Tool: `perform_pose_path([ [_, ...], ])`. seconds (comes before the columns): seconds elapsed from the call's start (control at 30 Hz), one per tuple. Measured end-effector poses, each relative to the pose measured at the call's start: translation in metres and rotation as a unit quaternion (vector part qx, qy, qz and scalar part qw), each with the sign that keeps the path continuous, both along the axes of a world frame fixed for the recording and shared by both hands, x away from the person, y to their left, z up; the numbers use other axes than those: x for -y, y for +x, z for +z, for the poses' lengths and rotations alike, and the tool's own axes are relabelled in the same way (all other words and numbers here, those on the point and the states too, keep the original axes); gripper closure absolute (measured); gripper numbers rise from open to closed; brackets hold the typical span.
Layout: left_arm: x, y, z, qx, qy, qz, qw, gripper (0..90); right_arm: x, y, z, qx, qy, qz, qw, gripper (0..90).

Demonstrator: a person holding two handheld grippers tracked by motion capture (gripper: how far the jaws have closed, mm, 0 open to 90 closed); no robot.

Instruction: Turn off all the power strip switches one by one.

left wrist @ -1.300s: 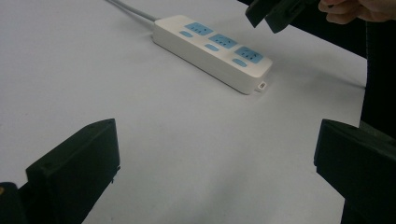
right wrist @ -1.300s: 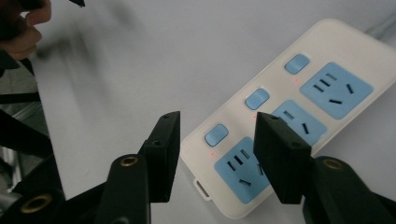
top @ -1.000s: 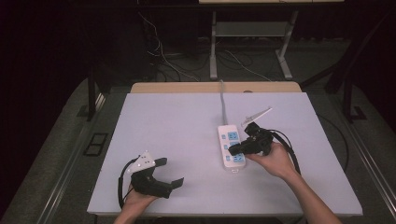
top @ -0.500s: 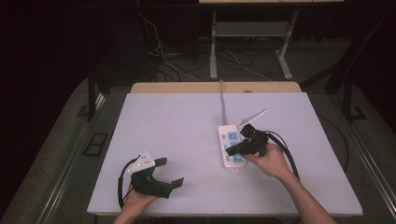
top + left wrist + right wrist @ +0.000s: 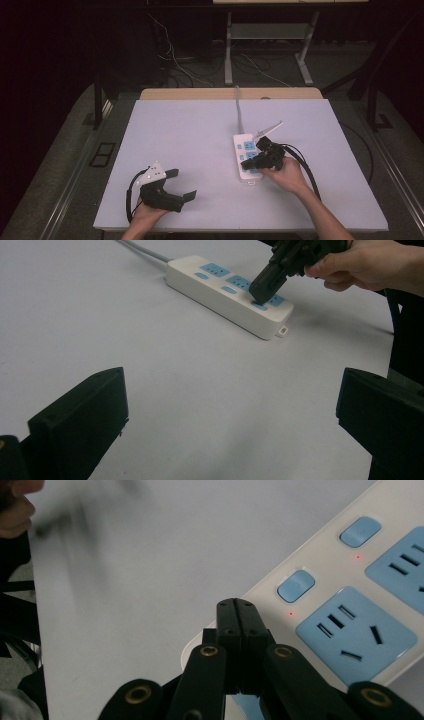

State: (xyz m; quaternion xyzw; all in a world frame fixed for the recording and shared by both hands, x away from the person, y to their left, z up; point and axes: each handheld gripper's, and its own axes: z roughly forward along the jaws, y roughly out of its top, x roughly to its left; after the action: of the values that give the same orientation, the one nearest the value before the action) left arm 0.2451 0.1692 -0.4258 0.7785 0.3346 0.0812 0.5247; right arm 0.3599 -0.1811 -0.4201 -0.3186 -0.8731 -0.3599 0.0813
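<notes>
A white power strip (image 5: 240, 143) with blue sockets and blue switch buttons lies right of the table's middle, its grey cord (image 5: 239, 107) running to the far edge. My right gripper (image 5: 247, 164) is shut, its tips down on the strip's near end (image 5: 260, 290). In the right gripper view the closed tips (image 5: 237, 607) sit just beside a blue button (image 5: 295, 585) with a small red light lit below it. A blue socket (image 5: 356, 628) lies to their right. My left gripper (image 5: 184, 184) rests open at the front left with nothing between its jaws (image 5: 230, 405).
The pale tabletop (image 5: 190, 130) has a wooden strip (image 5: 230, 93) along its far edge. A black cable (image 5: 305, 167) loops from the right gripper toward the front edge. Beyond the table, a desk frame (image 5: 270, 30) and cables lie on the dark floor.
The right gripper has shifted slightly down and toward the strip's near end. The left gripper has not moved.
</notes>
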Motion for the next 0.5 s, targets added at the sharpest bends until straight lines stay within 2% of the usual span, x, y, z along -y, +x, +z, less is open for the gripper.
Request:
perform_pose_path([
  [0.1, 0.0001, 0.0, -0.0001, 0.0, 0.0, 0.0, 1.0, 0.0, -0.0017, -0.0016, 0.0015, 0.014, -0.011, 0.001, 0.9998, 89.9],
  [0.17, 0.0004, 0.0, -0.0001, 0.0, 0.001, -0.001, 1.0, 0.0, -0.0021, -0.002, 0.0019, 0.015, -0.014, 0.001, 0.9998, 89.9],
  [0.5, 0.0015, -0.0002, -0.0003, -0.001, 0.002, -0.002, 1.0, 0.0, 0.0031, -0.001, -0.0029, 0.007, 0.011, 0.003, 0.9999, 90.0],
])
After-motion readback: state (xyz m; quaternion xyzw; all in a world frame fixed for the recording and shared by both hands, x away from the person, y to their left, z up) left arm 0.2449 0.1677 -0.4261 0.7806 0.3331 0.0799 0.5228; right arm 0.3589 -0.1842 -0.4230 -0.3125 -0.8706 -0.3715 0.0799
